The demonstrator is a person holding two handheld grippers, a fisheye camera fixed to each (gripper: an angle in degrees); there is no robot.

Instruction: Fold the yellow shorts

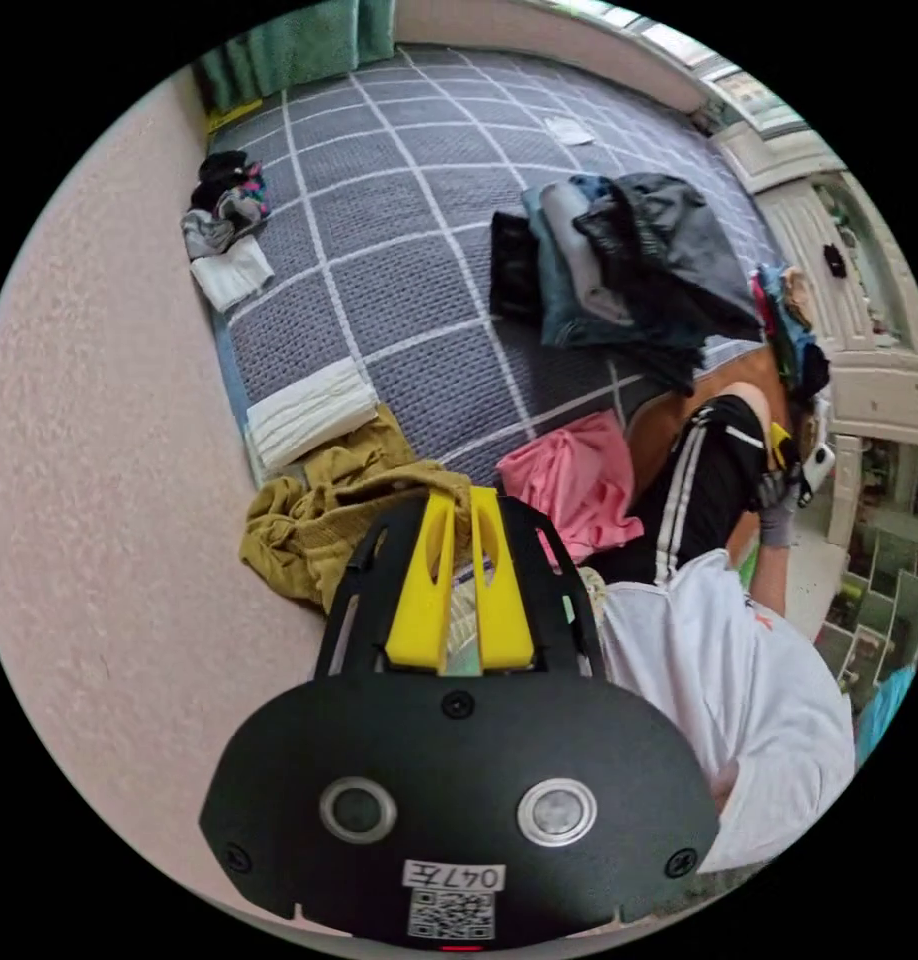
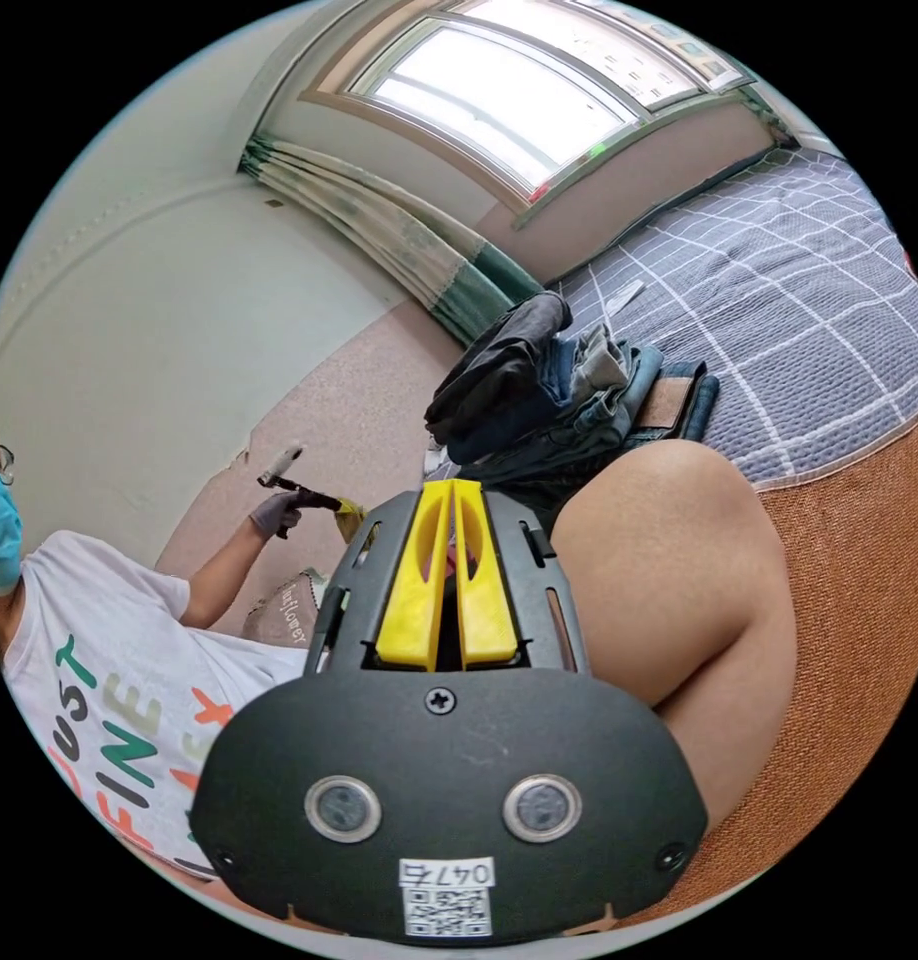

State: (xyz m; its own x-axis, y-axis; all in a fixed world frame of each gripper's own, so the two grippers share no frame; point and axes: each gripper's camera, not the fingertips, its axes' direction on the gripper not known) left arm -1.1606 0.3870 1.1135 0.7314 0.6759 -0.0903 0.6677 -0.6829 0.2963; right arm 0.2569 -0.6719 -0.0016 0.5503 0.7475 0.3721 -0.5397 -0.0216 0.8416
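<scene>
In your left gripper view, the left gripper (image 1: 462, 497) sits low in the middle of the frame with its yellow jaws drawn close together, only a thin slit between them. Their tips sit over the crumpled yellow shorts (image 1: 324, 510), but you can't tell from this angle whether they've actually pinched any fabric. The shorts are bunched up just left of center, against the pinkish wall (image 1: 89, 480) and at the edge of the grey checked bedspread (image 1: 399, 220). Right above them is a folded white ribbed piece (image 1: 312, 412), and to the right of the jaws there's a pink garment (image 1: 579, 480). Higher up toward the right is a stack of dark folded clothes and jeans (image 1: 619, 270), and in the upper left a small heap of mixed clothes (image 1: 224, 215). Your own white T-shirt (image 1: 739, 700) and black striped shorts (image 1: 704, 480) take up the lower right.

In your right gripper view, the right gripper (image 2: 453, 497) is closed tight with nothing between the jaws. Your knee (image 2: 669, 560) is just right of it, the clothes stack (image 2: 549, 385) is behind the jaws, the window (image 2: 539, 90) is up top, and the left gripper (image 2: 314, 497) in your gloved hand (image 2: 276, 512) shows at mid left.
</scene>
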